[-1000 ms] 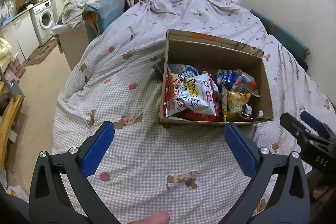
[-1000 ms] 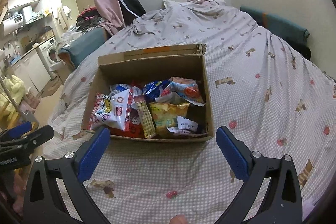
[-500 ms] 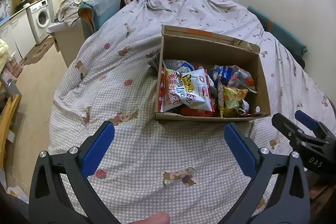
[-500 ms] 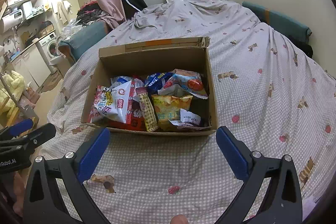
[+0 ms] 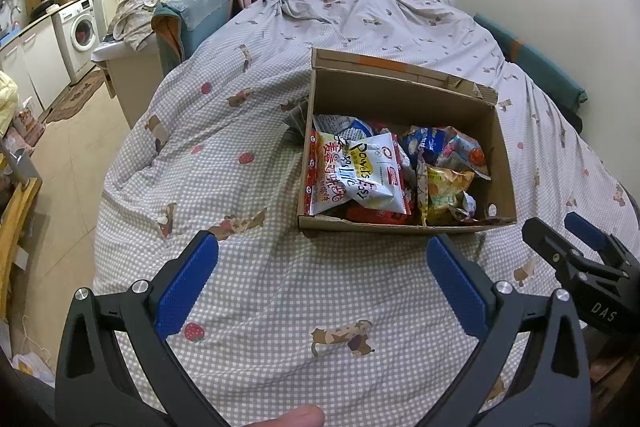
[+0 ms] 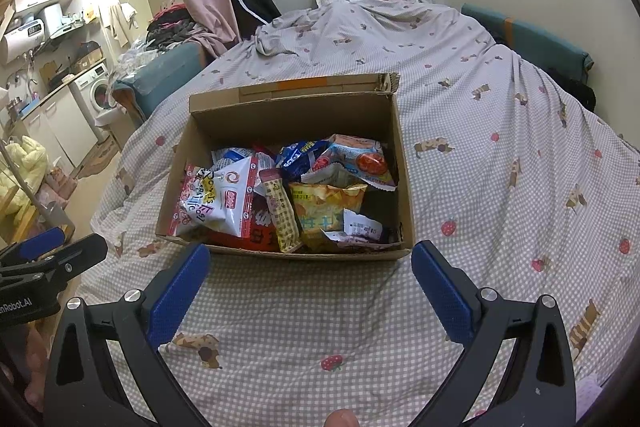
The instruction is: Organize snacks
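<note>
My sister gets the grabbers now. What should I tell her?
Left gripper: open, holding nothing, hanging over the bedspread in front of the cardboard box.
Right gripper: open, holding nothing, just short of the box's near wall.
Snacks: all piled loosely in the box, with the white bag on top at the left and the yellow bag at the right.
Done: nothing picked up.
Left: all the sorting.

An open brown cardboard box (image 6: 404,187) sits on a bed covered by a grey checked quilt (image 6: 500,167) and holds crumpled snack bags: a white and red bag (image 6: 218,201), a yellow chip bag (image 6: 326,205), and a blue bag (image 6: 298,155). The right gripper (image 6: 310,285) hovers just before the box, jaws spread wide, empty.
</note>
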A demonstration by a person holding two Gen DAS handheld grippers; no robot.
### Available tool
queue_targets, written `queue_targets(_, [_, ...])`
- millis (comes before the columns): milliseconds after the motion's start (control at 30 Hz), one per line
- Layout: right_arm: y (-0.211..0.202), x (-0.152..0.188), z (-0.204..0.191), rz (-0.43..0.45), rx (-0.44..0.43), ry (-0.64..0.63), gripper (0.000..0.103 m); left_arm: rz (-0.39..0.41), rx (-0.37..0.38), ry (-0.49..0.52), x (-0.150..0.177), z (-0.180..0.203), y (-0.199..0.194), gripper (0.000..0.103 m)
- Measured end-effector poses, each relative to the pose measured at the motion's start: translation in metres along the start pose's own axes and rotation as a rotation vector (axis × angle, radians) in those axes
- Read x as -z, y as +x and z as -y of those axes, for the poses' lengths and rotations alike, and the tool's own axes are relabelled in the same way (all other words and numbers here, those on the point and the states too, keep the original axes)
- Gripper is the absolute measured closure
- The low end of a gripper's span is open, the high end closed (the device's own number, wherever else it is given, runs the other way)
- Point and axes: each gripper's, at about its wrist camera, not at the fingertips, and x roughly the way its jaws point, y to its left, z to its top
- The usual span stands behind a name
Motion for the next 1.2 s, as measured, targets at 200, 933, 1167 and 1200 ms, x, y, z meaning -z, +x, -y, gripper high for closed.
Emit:
queue_targets(200, [-0.0005, 0.0, 0.0002, 0.001, -0.001, 0.001, 0.0, -0.001, 0.0, 0.0, 0.0001, 0.0, -0.0001, 0.0])
queue_targets(933, [-0.0065, -0.0009, 0.0012, 0.011, 0.004, 0.017, 0.0, -0.006, 0.001, -0.003, 0.0005, -0.0003, -0.0006, 0.0])
queue_targets(1167, [-0.007, -0.0008, 0.0012, 0.012, 0.004, 0.017, 0.0, -0.008, 0.0, -0.002, 0.0011, -0.0001, 0.0, 0.0])
queue_targets(1200, [-0.0069, -0.0007, 0.0013, 0.012, 0.004, 0.018, 0.0, -0.008, 0.0, -0.001, 0.0012, 0.0, 0.0003, 0.0])
